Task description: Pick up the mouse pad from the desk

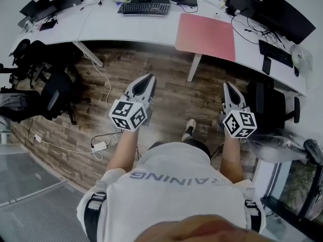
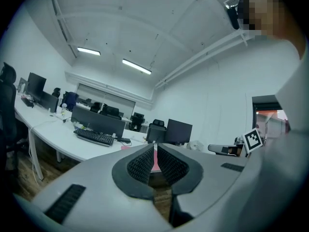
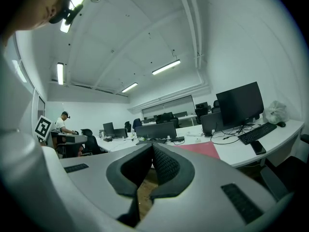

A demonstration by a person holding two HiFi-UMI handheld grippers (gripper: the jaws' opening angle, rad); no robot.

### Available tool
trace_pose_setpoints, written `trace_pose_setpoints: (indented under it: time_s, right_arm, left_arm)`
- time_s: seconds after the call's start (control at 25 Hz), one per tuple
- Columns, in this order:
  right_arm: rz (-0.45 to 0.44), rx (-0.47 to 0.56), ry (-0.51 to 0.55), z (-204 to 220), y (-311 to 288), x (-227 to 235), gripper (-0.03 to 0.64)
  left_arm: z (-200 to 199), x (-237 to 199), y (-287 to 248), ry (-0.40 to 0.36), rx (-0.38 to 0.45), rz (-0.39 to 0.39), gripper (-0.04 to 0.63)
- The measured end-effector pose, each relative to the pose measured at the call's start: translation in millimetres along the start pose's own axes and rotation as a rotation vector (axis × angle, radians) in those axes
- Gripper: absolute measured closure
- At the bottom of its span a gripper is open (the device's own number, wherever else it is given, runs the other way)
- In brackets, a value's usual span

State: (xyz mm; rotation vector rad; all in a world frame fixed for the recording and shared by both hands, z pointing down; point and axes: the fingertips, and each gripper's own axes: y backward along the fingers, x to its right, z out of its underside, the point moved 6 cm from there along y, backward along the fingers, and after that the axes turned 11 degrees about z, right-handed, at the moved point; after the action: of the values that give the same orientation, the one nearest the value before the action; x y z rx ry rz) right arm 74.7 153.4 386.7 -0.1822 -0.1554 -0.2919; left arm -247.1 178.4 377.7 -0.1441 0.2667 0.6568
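Observation:
The mouse pad (image 1: 206, 36) is a flat red-pink rectangle lying at the near edge of the white desk (image 1: 126, 26); the right gripper view shows the mouse pad (image 3: 200, 149) just right of the jaws, and in the left gripper view a pink sliver of the mouse pad (image 2: 155, 161) peeks between the jaw tips. My left gripper (image 1: 147, 79) is shut and empty, held over the wooden floor short of the desk. My right gripper (image 1: 228, 87) is also shut with nothing in it, below and right of the pad.
A keyboard (image 1: 144, 7) and monitors (image 1: 276, 10) stand on the desk behind the pad. A desk leg (image 1: 194, 67) drops below the pad. Office chairs (image 1: 53, 92) stand at left, another chair (image 1: 275, 105) at right. Cables and a power strip (image 1: 99, 146) lie on the floor.

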Motion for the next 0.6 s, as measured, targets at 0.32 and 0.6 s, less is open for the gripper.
trace_pose_setpoints:
  time_s: [0.32, 0.6]
  right_arm:
    - [0.001, -0.009, -0.032, -22.0, -72.9, 78.0, 0.594]
    - [-0.035, -0.030, -0.035, -36.6, -135.4, 139.2, 0.594]
  left_arm:
    - [-10.7, -10.2, -105.8, -0.012, -0.025, -0.002, 0.548]
    - [-13.8, -17.2, -182.4, -0.007, -0.029, -0.043, 0.548]
